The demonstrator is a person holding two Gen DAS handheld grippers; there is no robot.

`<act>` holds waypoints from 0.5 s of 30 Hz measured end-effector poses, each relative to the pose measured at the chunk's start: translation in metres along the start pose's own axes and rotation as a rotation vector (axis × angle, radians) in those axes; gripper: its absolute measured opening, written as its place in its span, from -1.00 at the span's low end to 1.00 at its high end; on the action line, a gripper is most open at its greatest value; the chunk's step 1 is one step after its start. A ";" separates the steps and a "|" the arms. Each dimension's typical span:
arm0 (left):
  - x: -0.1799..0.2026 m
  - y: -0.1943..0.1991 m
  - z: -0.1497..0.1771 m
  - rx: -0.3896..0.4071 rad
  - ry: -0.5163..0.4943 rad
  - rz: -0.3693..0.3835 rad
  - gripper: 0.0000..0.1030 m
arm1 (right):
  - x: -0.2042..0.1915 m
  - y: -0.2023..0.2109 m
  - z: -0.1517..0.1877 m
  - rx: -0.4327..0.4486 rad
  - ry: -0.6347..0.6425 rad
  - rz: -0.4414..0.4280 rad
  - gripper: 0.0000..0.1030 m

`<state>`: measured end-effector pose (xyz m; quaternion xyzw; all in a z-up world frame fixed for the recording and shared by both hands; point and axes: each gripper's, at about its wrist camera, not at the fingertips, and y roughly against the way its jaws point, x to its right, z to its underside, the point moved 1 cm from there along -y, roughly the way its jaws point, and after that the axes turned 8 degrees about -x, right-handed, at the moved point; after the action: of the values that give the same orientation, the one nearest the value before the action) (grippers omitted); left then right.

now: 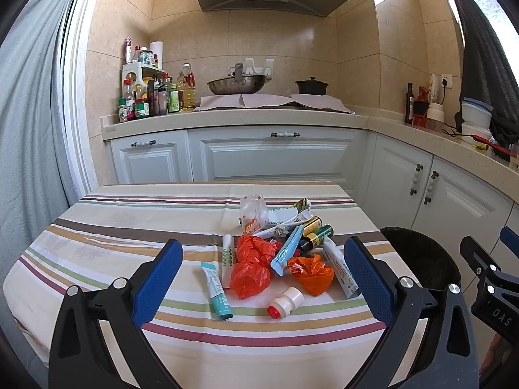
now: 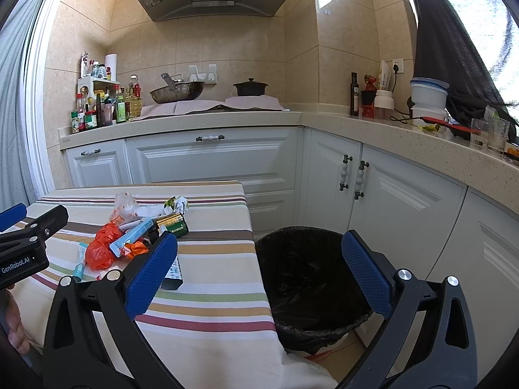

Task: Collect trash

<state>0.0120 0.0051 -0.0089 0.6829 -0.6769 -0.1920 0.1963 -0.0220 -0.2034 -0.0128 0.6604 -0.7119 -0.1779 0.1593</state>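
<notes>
Right now the left gripper (image 1: 262, 275) hangs above the near edge of the striped tablecloth (image 1: 113, 227) with its blue pads spread wide and nothing between them. Framed in that gap, just ahead of it, lies the heap of trash: a teal-ended tube (image 1: 216, 293) nearest the left pad, a white tube with green lettering (image 1: 227, 256) beside it, a crumpled red-orange bag (image 1: 251, 267) in the middle, an orange bag (image 1: 311, 274) to its right, and a small white bottle with a red cap (image 1: 287, 301) lying on its side closest to the gripper. A long white sachet (image 1: 340, 270) lies just beside the right pad. Farther back sit a light blue packet (image 1: 287, 253), two dark green-and-gold bottles (image 1: 316, 231), a clear printed bag (image 1: 254, 212) and a crumpled wrapper (image 1: 293, 214). The right gripper (image 2: 259, 267) is likewise wide open and holds nothing; it hovers off the table's right edge, its left pad over the tablecloth corner and its right pad over the black-lined trash bin (image 2: 311, 278), which stands on the floor just beside the table, in front of the white cabinets (image 2: 389, 194). The heap lies to the left of this gripper, well apart from the bin's mouth.
</notes>
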 end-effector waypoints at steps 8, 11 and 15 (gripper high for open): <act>-0.003 -0.001 0.002 -0.003 0.001 -0.001 0.89 | 0.001 -0.002 0.002 -0.005 -0.003 0.004 0.92; -0.005 -0.001 0.003 -0.003 0.001 -0.001 0.89 | 0.002 -0.002 0.003 -0.006 -0.004 0.003 0.92; -0.005 -0.001 0.003 -0.004 0.001 -0.002 0.89 | 0.001 -0.002 0.002 -0.005 -0.004 0.004 0.92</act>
<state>0.0113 0.0101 -0.0121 0.6832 -0.6758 -0.1932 0.1980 -0.0215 -0.2048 -0.0158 0.6584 -0.7129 -0.1807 0.1601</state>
